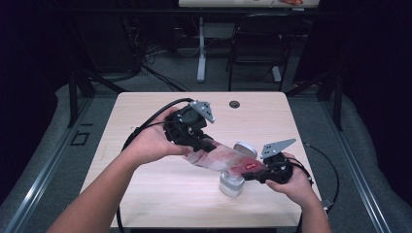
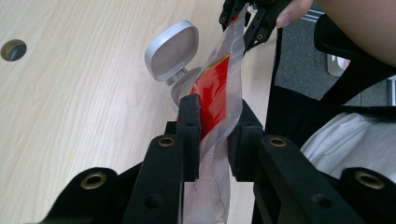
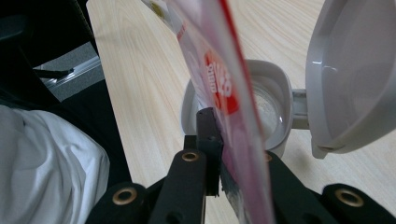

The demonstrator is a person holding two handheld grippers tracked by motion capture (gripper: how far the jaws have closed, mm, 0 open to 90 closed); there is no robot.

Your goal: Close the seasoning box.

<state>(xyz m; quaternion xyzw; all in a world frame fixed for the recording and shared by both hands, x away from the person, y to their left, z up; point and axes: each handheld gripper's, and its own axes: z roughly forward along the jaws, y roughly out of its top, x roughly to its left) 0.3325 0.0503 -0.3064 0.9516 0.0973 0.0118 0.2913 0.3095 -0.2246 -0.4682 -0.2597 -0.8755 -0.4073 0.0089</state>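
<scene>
The table [image 1: 145, 184] carried a small grey container [image 1: 232, 183] near its front right corner, hinged lid [image 1: 244, 148] standing open. A clear pouch [image 1: 221, 159] with red print was stretched above the container between both grippers. The left gripper [image 2: 215, 135] was clamped on one end of the pouch, and the right gripper [image 3: 233, 154] was pinched tight on the other end, just over the container mouth. To do the step well, by this reading, the pouch should be kept taut, its lower end held centred over the opening, and the left end raised gradually so the contents ran down without spilling past the rim. Whether the pouch end had been opened could not be determined; its contents were indistinct, and the container's inside was partly hidden behind the pouch.
</scene>
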